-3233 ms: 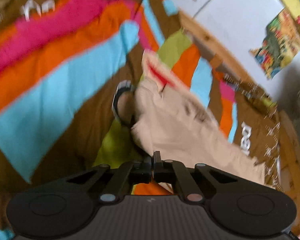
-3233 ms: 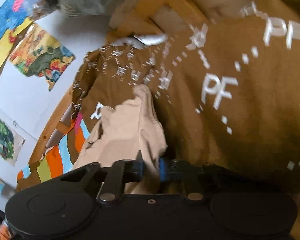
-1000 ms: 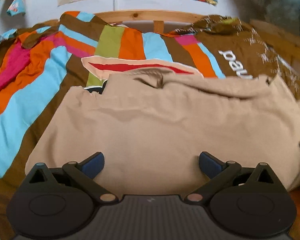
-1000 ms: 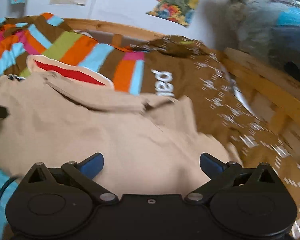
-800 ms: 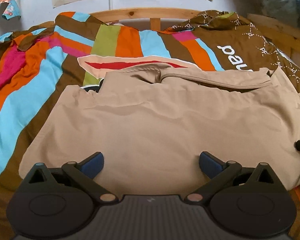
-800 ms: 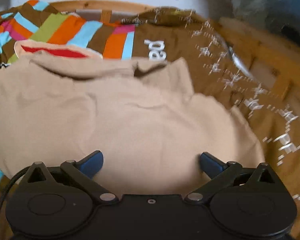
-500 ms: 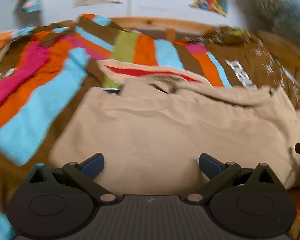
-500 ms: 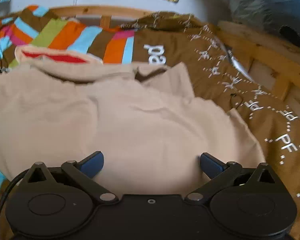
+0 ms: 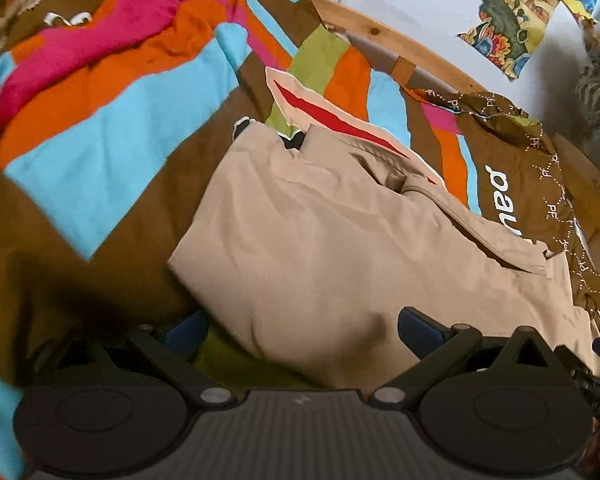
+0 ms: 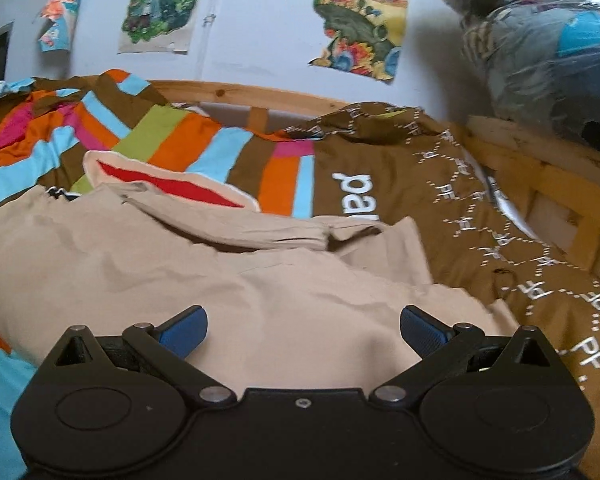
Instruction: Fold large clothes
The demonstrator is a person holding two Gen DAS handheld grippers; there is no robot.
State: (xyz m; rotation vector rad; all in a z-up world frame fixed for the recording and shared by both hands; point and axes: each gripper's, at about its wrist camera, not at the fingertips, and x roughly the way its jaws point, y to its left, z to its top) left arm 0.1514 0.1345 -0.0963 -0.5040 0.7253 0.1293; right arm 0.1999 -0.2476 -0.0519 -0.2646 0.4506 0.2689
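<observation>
Beige garment (image 9: 340,240) is lying spread out on the bed, right in front of both your hand-held grippers, and neither one has hold of it.

Your left hand-held gripper (image 9: 302,326) has its jaws spread wide. The right blue pad (image 9: 418,326) sits over the near edge of the beige cloth, while the left pad (image 9: 184,332) is off the cloth, over a green and brown patch of the bedspread (image 9: 112,128). The view is tilted, so the garment runs diagonally away from you here.

Your right hand-held gripper (image 10: 303,330) is wide open as well, both blue pads (image 10: 184,330) hovering over the near part of the garment (image 10: 220,280) with nothing between them. I can't tell if they're actually touching the fabric.

Going outward: the garment looks roughly folded, with a band or flap (image 10: 228,228) lying across its far side and some wrinkles. Just past it there's a cream and red patch (image 10: 168,184) on the striped bedspread (image 10: 204,148), all orange, blue, green, pink and brown. To the right, a brown cover with white "PF" lettering (image 10: 480,232) sits right beside the garment's edge. A wooden bed frame (image 10: 260,94) runs behind, posters (image 10: 360,20) are stuck on the pale wall, and a plastic-wrapped bundle (image 10: 540,48) sits up at the right.
</observation>
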